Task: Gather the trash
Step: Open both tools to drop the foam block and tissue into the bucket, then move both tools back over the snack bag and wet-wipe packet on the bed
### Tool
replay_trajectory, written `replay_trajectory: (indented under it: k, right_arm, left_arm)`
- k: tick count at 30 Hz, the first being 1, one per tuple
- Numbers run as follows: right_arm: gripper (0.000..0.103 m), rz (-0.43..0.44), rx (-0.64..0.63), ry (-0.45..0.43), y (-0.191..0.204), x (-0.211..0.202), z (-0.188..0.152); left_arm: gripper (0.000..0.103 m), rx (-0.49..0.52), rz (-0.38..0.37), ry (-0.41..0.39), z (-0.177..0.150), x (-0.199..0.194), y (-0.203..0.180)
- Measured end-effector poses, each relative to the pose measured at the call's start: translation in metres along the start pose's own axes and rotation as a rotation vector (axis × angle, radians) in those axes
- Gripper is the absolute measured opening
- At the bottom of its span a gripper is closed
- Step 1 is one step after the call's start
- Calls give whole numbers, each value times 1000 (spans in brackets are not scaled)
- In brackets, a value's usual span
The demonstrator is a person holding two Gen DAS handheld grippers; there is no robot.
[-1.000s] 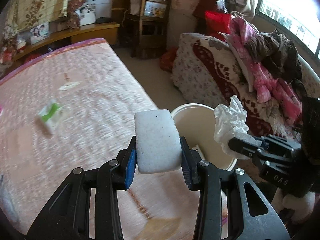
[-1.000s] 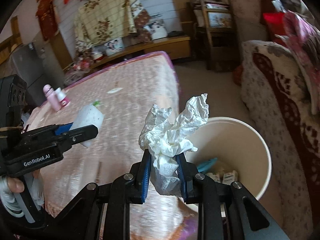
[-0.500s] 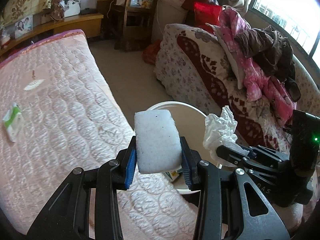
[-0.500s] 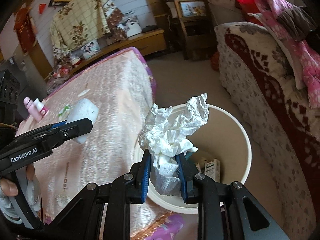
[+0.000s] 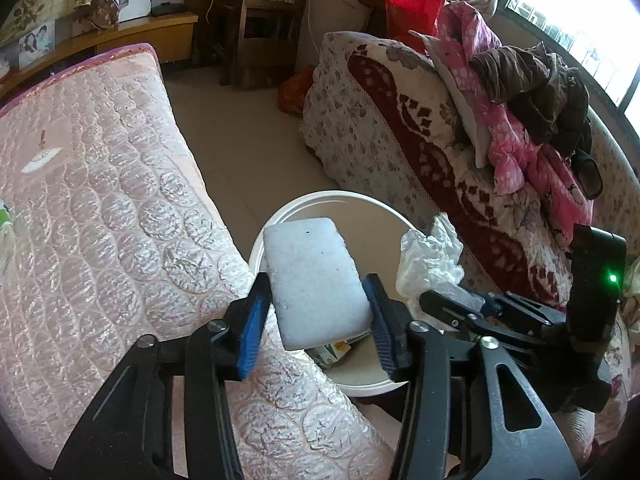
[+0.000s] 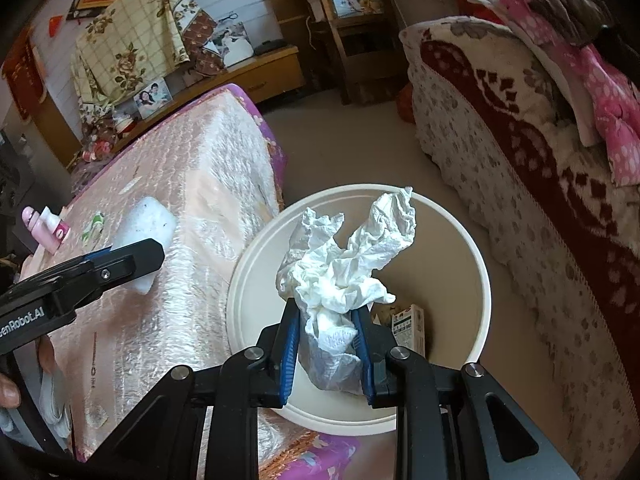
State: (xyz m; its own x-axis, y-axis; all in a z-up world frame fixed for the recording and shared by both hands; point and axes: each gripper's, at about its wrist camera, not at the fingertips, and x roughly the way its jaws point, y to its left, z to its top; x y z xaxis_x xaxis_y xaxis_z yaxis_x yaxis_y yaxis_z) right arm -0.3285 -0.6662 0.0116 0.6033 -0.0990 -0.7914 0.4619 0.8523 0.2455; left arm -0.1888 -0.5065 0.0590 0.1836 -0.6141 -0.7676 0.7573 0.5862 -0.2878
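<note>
My left gripper [image 5: 316,312] is shut on a white foam block [image 5: 312,280] and holds it over the near rim of the cream trash bucket [image 5: 352,200]. My right gripper [image 6: 326,344] is shut on a crumpled white tissue [image 6: 348,264] above the bucket [image 6: 256,264], whose bottom holds a small carton [image 6: 410,328]. The tissue also shows in the left wrist view [image 5: 430,252], and the foam block also shows in the right wrist view [image 6: 148,224], above the bed edge.
The pink quilted bed [image 5: 92,200] lies left of the bucket, with a green-white wrapper [image 6: 94,224], a paper scrap [image 5: 36,164] and a pink bottle [image 6: 44,228] on it. A floral sofa [image 5: 400,120] piled with clothes stands right. Bare floor lies between.
Both grippers have moved right from over the bed to above the bucket, still holding the foam block and the tissue. The bucket is now closer and more underneath them.
</note>
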Motion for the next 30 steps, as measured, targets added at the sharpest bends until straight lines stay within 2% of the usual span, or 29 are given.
replay_trajectory:
  k: [1, 2, 3, 10, 22, 30]
  right_arm:
    - [41, -10, 4, -1, -1, 1, 0]
    - [58, -32, 12, -8, -4, 1, 1]
    - [61, -37, 16, -13, -4, 0, 1]
    - [61, -26, 20, -13, -4, -2, 0]
    - [61, -29, -32, -26, 15, -6, -1]
    - [62, -12, -81, -46, 46, -15, -1]
  left_arm:
    - [55, -3, -3, 2, 0, 1, 0]
    - [59, -7, -5, 2, 0, 1, 0]
    - [60, -11, -7, -2, 0, 1, 0]
    - [62, -9, 5, -16, -3, -8, 3]
    - [62, -37, 127, -68, -18, -43, 30]
    - [62, -67, 198, -95, -35, -73, 56]
